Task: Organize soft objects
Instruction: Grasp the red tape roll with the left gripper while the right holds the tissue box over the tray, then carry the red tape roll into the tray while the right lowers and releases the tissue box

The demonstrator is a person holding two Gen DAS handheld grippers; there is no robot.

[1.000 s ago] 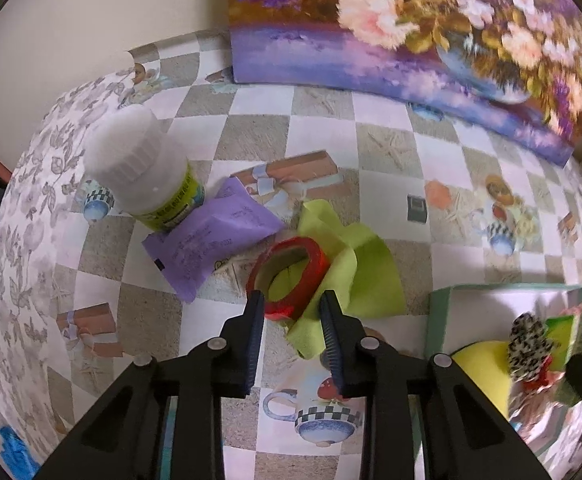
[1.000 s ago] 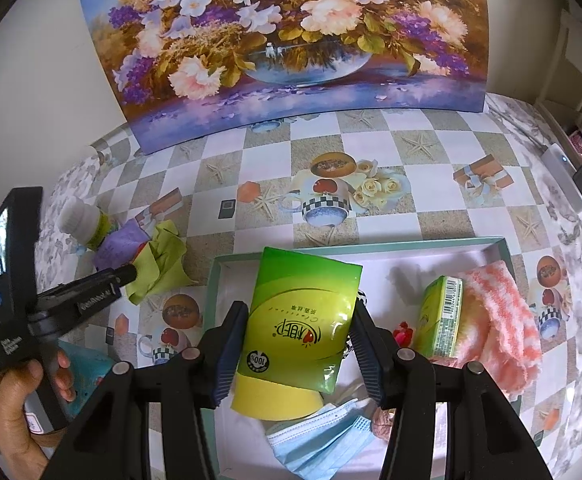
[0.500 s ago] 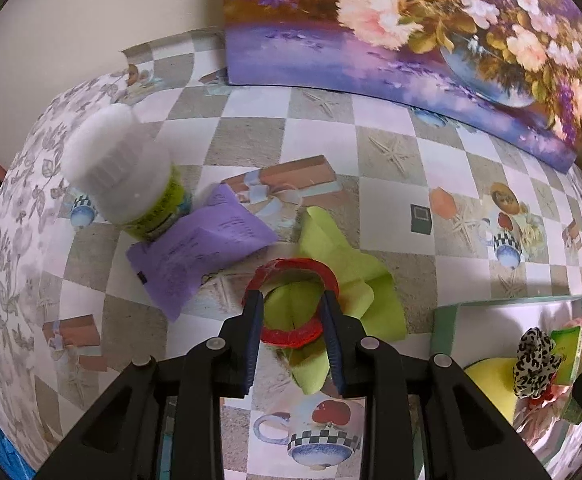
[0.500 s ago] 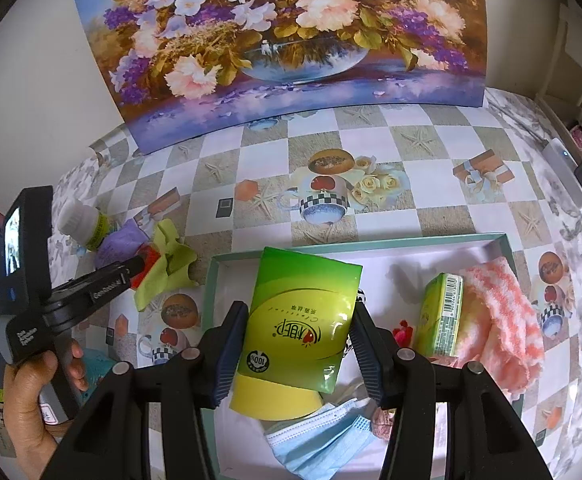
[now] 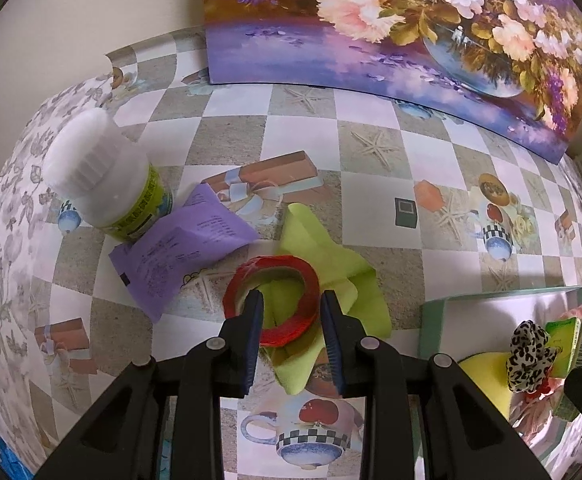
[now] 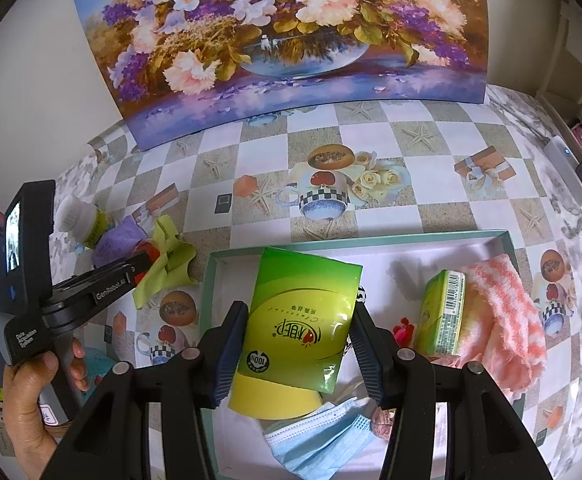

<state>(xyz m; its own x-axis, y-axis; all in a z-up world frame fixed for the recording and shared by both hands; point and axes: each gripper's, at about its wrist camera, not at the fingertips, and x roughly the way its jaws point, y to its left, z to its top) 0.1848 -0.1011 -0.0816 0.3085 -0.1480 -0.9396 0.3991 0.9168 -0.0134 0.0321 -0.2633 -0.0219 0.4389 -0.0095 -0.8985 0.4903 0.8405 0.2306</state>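
My left gripper (image 5: 291,312) is open, its jaws straddling the near rim of a red tape roll (image 5: 271,298) that lies on a lime-green cloth (image 5: 331,280). The cloth also shows in the right wrist view (image 6: 169,262), by the left gripper (image 6: 141,266). My right gripper (image 6: 295,344) is shut on a green tissue pack (image 6: 303,324), held over the teal-rimmed box (image 6: 371,238). The box holds a yellow sponge (image 6: 271,400), a blue face mask (image 6: 323,440), a small green pack (image 6: 443,312) and a pink-white fuzzy cloth (image 6: 503,320).
A white bottle (image 5: 103,184) stands at the left beside a purple packet (image 5: 183,248). A leopard-print scrunchie (image 5: 529,352) lies in the box (image 5: 435,324). A flower painting (image 6: 283,40) leans on the wall at the table's back.
My left gripper moved forward and lower, so its jaws now sit around the tape roll's near rim. My right gripper holds the tissue pack still.
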